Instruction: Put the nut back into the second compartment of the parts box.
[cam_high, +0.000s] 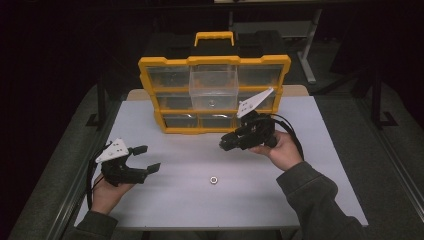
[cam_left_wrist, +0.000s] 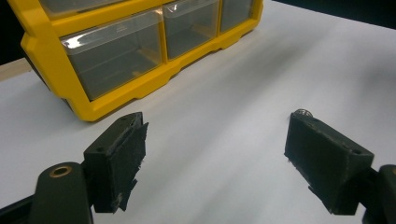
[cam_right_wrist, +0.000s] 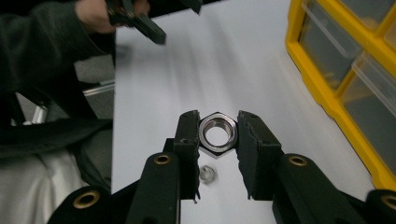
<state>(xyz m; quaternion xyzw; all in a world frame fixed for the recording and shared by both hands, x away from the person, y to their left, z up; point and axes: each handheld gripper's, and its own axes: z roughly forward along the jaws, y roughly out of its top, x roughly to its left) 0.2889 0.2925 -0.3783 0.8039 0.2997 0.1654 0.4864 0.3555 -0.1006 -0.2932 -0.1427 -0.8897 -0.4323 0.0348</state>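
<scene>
My right gripper (cam_high: 224, 144) hovers over the table in front of the yellow organizer (cam_high: 150, 64), shut on a large steel hex nut (cam_right_wrist: 217, 132) pinched flat between its jaws. A second, smaller nut (cam_high: 214, 179) lies on the white table, and the right gripper view has that small nut (cam_right_wrist: 207, 174) just below the jaws. My left gripper (cam_high: 149, 158) rests open at the table's left side, with nothing between its pads (cam_left_wrist: 126, 154). In the left gripper view the small nut (cam_left_wrist: 304, 112) peeks out behind the right jaw.
The organizer has clear drawers; its top middle drawer (cam_high: 213, 82) is pulled out toward me. It stands at the table's far edge. The white table (cam_high: 300, 165) runs to dark floor on both sides. In the right gripper view the organizer (cam_right_wrist: 322, 88) is at the right.
</scene>
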